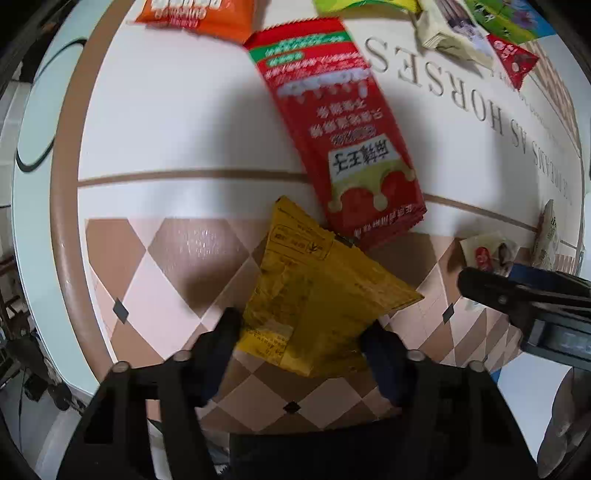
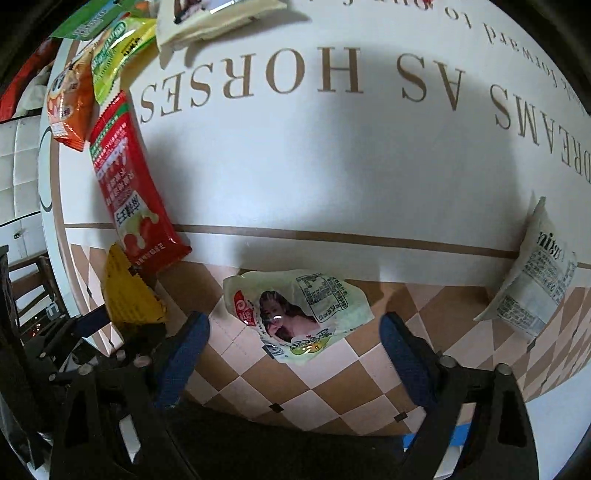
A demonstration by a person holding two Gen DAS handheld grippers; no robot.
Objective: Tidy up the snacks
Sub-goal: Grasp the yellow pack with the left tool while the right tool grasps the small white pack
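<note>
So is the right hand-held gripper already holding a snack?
No, the right hand-held gripper is open, its fingers either side of the pale packet lying on the table.

The orange packet (image 1: 195, 14) and green packets (image 1: 364, 3) are cut off by the left view's top edge. The yellow packet's (image 1: 317, 295) near corners sit hidden behind the left fingers (image 1: 221, 343). Its print is too blurred to read (the red packet's (image 1: 332, 125) small print too). The right gripper (image 1: 524, 295) runs off the frame's side.
</note>
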